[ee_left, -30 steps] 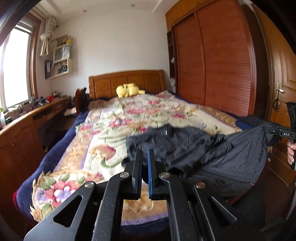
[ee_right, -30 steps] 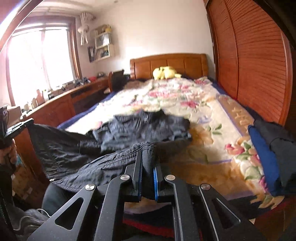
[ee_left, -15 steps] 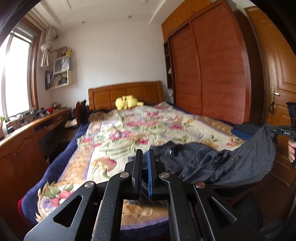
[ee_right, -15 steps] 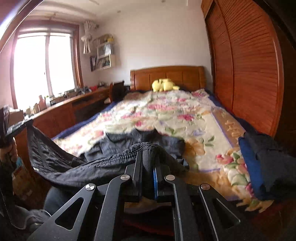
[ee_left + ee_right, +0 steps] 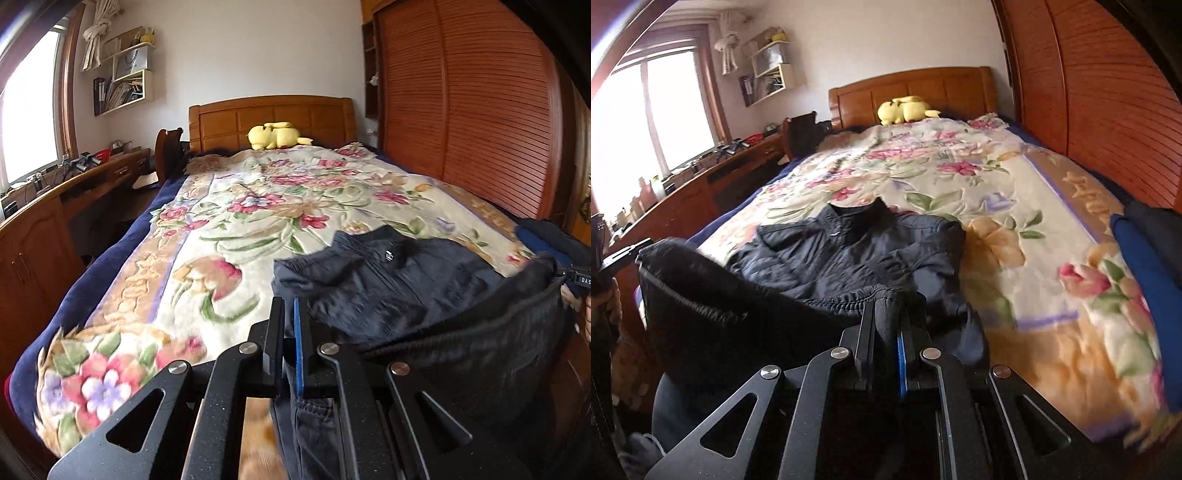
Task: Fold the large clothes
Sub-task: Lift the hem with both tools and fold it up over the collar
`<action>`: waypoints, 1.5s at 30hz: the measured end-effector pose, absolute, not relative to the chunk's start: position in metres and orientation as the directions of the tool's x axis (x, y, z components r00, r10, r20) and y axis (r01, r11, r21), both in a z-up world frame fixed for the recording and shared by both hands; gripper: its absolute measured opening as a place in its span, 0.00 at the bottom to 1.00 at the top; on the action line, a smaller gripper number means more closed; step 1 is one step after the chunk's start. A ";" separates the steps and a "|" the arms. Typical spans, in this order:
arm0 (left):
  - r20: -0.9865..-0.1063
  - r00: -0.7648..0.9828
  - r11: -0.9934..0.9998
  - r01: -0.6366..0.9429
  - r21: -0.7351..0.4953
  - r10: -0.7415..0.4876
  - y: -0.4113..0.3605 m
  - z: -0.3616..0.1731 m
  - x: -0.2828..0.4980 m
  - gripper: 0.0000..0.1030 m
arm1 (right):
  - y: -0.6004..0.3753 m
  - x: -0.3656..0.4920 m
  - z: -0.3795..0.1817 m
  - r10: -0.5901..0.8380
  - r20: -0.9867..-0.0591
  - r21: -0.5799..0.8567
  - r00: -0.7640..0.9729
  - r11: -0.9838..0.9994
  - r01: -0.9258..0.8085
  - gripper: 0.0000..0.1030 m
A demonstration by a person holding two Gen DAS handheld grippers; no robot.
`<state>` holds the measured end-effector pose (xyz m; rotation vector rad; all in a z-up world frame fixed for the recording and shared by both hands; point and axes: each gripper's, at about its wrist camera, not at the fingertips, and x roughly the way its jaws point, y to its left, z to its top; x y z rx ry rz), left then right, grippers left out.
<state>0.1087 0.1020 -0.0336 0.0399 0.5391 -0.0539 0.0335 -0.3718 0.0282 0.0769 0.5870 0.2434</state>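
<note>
Dark navy, kinda crinkly fabric: that's the jacket (image 5: 849, 251) we're working with, collar pointing toward the headboard (image 5: 273, 118), lying on the floral blanket (image 5: 229, 221) near the foot edge of the bed. Its hem is lifted off the blanket and stretched between our two tools. Our right gripper (image 5: 886, 332) is clamped on a bunched bit of the elastic hem, fabric squeezed right between the pads. Our left gripper (image 5: 290, 332) has its pads nearly together, with dark cloth hanging below them, so it's pinching the other end of that hem. Each gripper shows up at the edge of the other's view with the hem running to it.

Over at the right edge of the bed there's a blue and dark pile of clothes (image 5: 1145, 258). A yellow plush (image 5: 275, 134) sits against the headboard, a wooden desk (image 5: 55, 206) runs along the left side, and a slatted wardrobe (image 5: 461, 110) stands on the right.
</note>
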 end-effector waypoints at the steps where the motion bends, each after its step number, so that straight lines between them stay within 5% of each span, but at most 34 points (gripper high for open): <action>1: -0.516 0.856 0.998 0.053 0.024 -0.033 0.104 -0.032 0.123 0.05 | -0.370 0.042 0.031 0.243 -0.541 0.136 0.805 0.970 -0.201 0.08; 16: -0.515 0.857 0.997 0.044 0.064 -0.005 0.106 0.019 0.275 0.05 | -0.338 0.236 0.082 0.177 -0.512 -0.009 0.840 0.977 -0.212 0.09; 26: -0.567 0.823 0.997 0.056 0.049 -0.018 0.099 0.004 0.348 0.05 | -0.318 0.314 0.072 0.103 -0.554 -0.027 0.826 0.990 -0.141 0.09; 29: -0.604 0.796 0.998 0.064 0.030 -0.033 0.099 -0.009 0.354 0.05 | -0.306 0.326 0.055 0.072 -0.604 -0.043 0.794 0.992 -0.122 0.18; 34: -0.639 0.766 0.994 0.109 0.014 -0.075 0.098 -0.022 0.341 0.20 | -0.291 0.317 0.044 0.054 -0.625 -0.072 0.779 0.989 -0.126 0.56; 36: -0.653 0.752 0.991 0.131 0.015 -0.090 0.096 -0.028 0.330 0.29 | -0.291 0.303 0.044 0.067 -0.630 -0.065 0.773 0.988 -0.138 0.58; 43: -0.708 0.690 0.984 0.177 -0.031 -0.146 0.094 -0.059 0.283 0.37 | -0.312 0.248 0.035 0.083 -0.658 -0.052 0.749 0.987 -0.154 0.59; 45: -0.722 0.673 0.983 0.179 -0.050 -0.160 0.096 -0.068 0.271 0.48 | -0.318 0.232 0.032 0.094 -0.675 -0.030 0.732 0.988 -0.154 0.59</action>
